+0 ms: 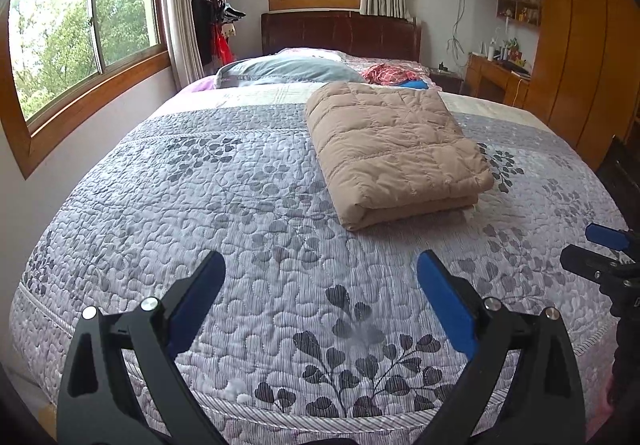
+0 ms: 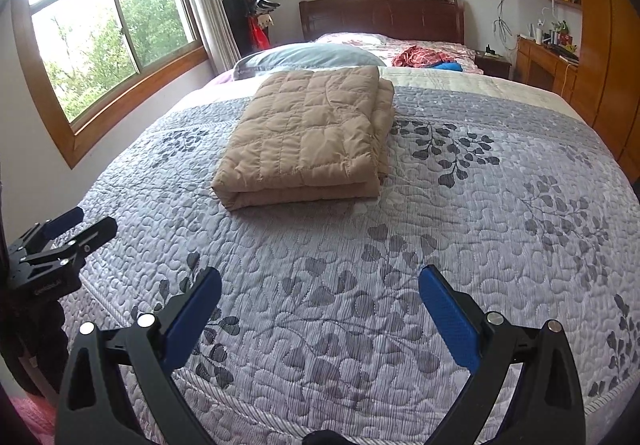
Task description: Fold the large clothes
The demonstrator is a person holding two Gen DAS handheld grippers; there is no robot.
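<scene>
A tan quilted garment (image 1: 394, 149) lies folded into a thick rectangle on the grey leaf-patterned bedspread (image 1: 224, 213). It also shows in the right wrist view (image 2: 312, 137), left of centre. My left gripper (image 1: 320, 265) is open and empty, held over the foot of the bed, short of the garment. My right gripper (image 2: 320, 281) is open and empty too, over the foot of the bed. Each gripper shows at the edge of the other's view: the right gripper (image 1: 600, 249) and the left gripper (image 2: 80, 225).
A grey pillow (image 1: 288, 71) and a red checked cloth (image 1: 388, 75) lie near the dark wooden headboard (image 1: 340, 33). Windows line the left wall. A coat rack (image 1: 214, 13) stands in the corner. A wooden desk (image 1: 496, 79) and wardrobe (image 1: 580, 45) stand on the right.
</scene>
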